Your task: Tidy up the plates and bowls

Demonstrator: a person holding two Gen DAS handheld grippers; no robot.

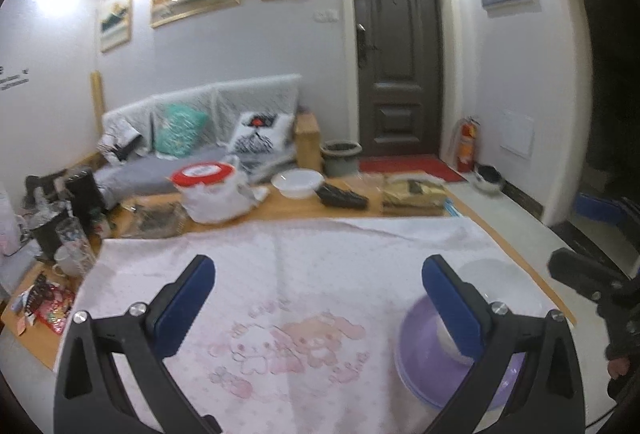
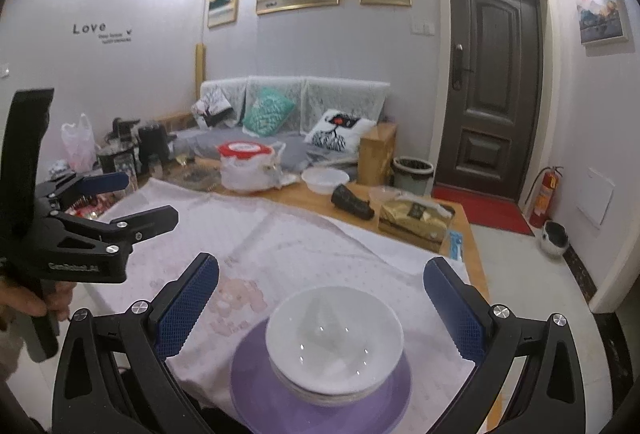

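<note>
White bowls (image 2: 334,334) sit stacked on a purple plate (image 2: 320,402) at the near right of the pink cloth-covered table (image 2: 304,234). My right gripper (image 2: 322,274) hovers above and behind the stack, open, its blue pads well clear of the bowl rim. My left gripper (image 2: 150,194) is off to the left over the cloth, held by a hand. In the left wrist view the left gripper (image 1: 320,274) stands wide open with nothing between its fingers. Its right finger partly hides the purple plate (image 1: 424,354) and white bowl (image 1: 508,282). The right gripper (image 1: 580,274) shows at the right edge.
Another white bowl (image 2: 325,178) stands at the far side of the table beside a red-lidded tub in a plastic bag (image 2: 244,166), a black object (image 2: 352,202) and a gold box (image 2: 416,218). Cups, a kettle and wrappers (image 1: 60,234) crowd the left end. The table's right edge (image 2: 476,258) runs close to the stack.
</note>
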